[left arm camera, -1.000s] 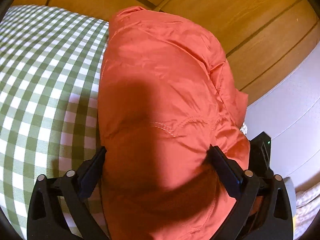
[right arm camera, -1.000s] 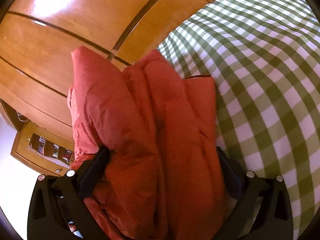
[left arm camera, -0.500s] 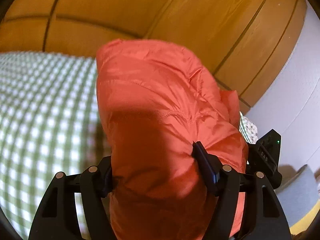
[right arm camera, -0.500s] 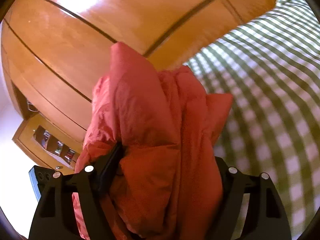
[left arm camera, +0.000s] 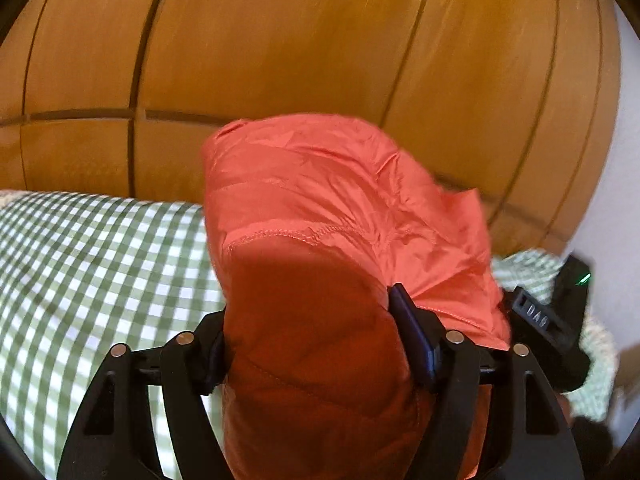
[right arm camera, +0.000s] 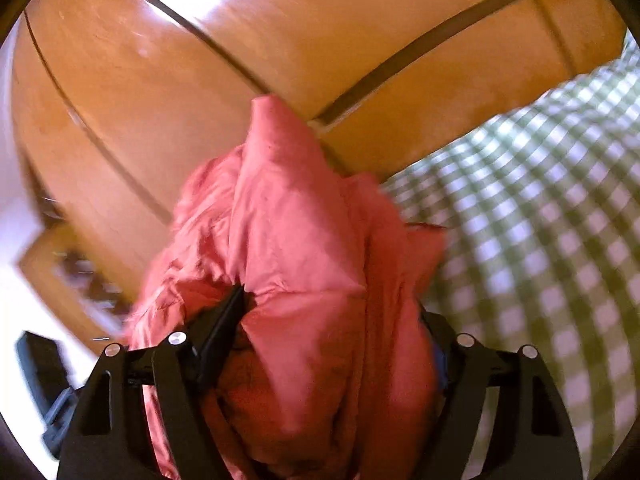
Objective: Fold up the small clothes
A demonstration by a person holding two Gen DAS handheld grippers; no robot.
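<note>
The left gripper (left arm camera: 320,344) and right gripper (right arm camera: 332,344) are both clamping the puffy, glossy quilted orange jacket (left arm camera: 320,216), bundled lengthwise toward the wooden headboard (left arm camera: 280,40).

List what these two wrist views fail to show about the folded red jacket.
- Left wrist: red jacket underside and lower end, cut off by the frame and the left claw.
- Right wrist: fold layers blurred; the jacket hides the right claw pad.
- Either view: whether it touches the checked bedcover.

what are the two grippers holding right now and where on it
Both hold the folded orange jacket: the left gripper clamps one bunched end, the right gripper the other.
</note>
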